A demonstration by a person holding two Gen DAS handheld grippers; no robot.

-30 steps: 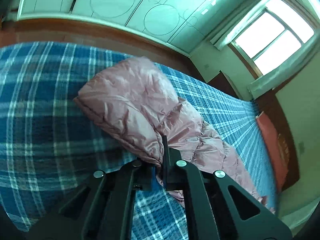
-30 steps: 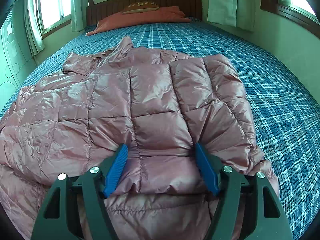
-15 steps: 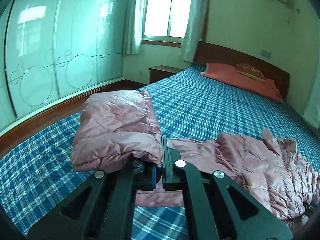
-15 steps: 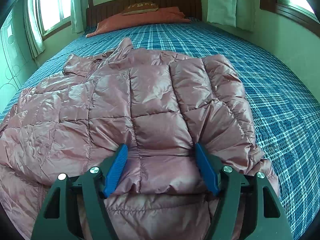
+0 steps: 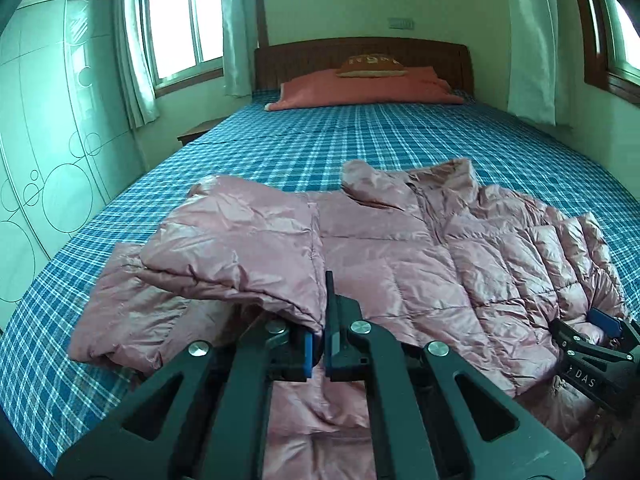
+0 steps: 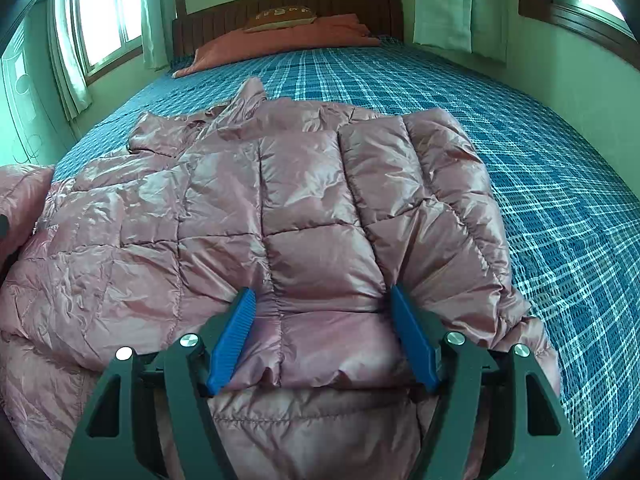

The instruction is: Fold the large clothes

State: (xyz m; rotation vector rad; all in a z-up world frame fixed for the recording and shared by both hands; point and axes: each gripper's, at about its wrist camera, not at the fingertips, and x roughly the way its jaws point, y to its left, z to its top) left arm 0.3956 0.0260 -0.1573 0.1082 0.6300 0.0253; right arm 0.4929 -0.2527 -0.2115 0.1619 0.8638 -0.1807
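Jaws of the left gripper [image 5: 318, 346] are clenched on the cuff end of the sleeve [image 5: 240, 248] of the pink quilted puffer jacket [image 6: 304, 216], pads pressed nearly together with only thin fabric pinched between them; that grip looks meant to carry the sleeve across the jacket body for a fold, since the sleeve lies doubled just ahead and to the left of the jaws, lifted off the layer beneath. Right gripper [image 6: 324, 332] has its jaws spread wide, blue pads [image 6: 232, 340] set on either side of a puffed panel near the hem; the padding bulges between them and dents at both tips, so it reads as a pin-down or loose hold to keep the body from sliding while the other side gets folded, though a firm clamp cannot be told. Jacket lies flat on the blue plaid bedspread [image 6: 540, 184], directly under and ahead of both sets of jaws, collar [image 5: 404, 184] at the far end from them, hem nearest. Fabric is shiny, crinkled, stitched into boxy padded panels, zipper line running down from the collar in the left view. Right of the right jaws the side edge already sits turned in, thick and rounded. Puffy fill probably springs back, so folds likely need pressing flat.
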